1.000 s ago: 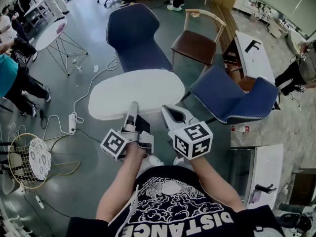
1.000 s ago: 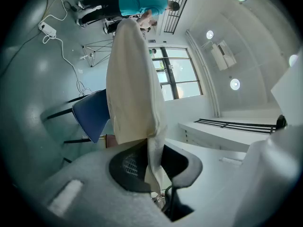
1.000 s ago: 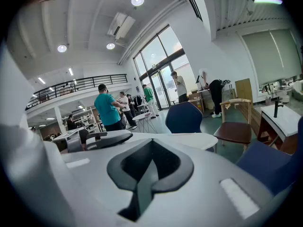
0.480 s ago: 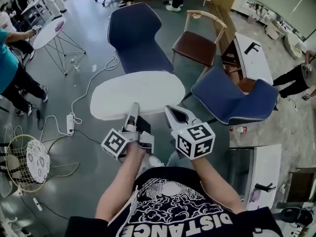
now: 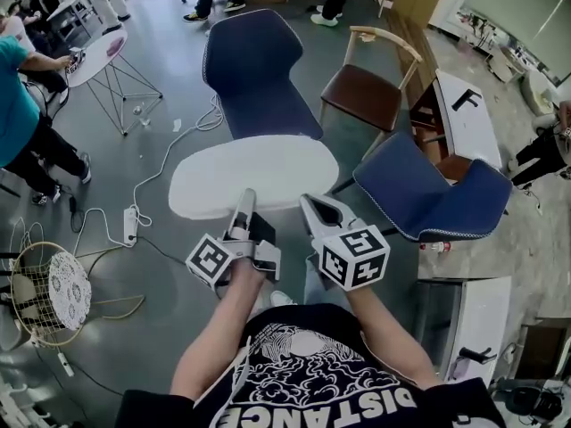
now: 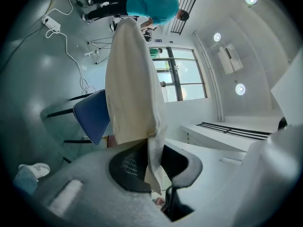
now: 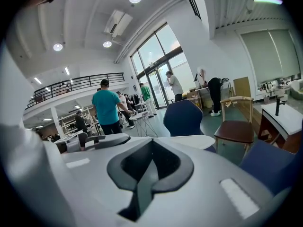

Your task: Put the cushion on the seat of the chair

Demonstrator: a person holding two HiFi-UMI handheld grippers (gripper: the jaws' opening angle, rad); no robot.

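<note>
Teal-shirted person [image 5: 18, 87] at left had come further into the head view since a second earlier; the cushion [image 5: 254, 175] stayed in the same grip, hardly shifted against the grippers.

We noted the cushion as a flat oval pad, plain white from above and creamier in the left gripper view. Its surface was smooth, with no pattern we could see. It hung roughly level above the grey floor [image 5: 169, 266], in front of the person. Its far edge lay against the front of the blue chair [image 5: 259, 69] as seen from the head; we could not tell whether they touched.

Left gripper [image 5: 243, 201] was clamped on the cushion's near edge, a thin fold of cream fabric pinched between its jaws.

Right gripper [image 5: 312, 205] sat just beside the same edge, further right. Its jaws were pressed together, and we saw no fabric between them.

A second blue chair [image 5: 428, 194] stood to the right and a wooden chair [image 5: 361, 96] behind it.
</note>
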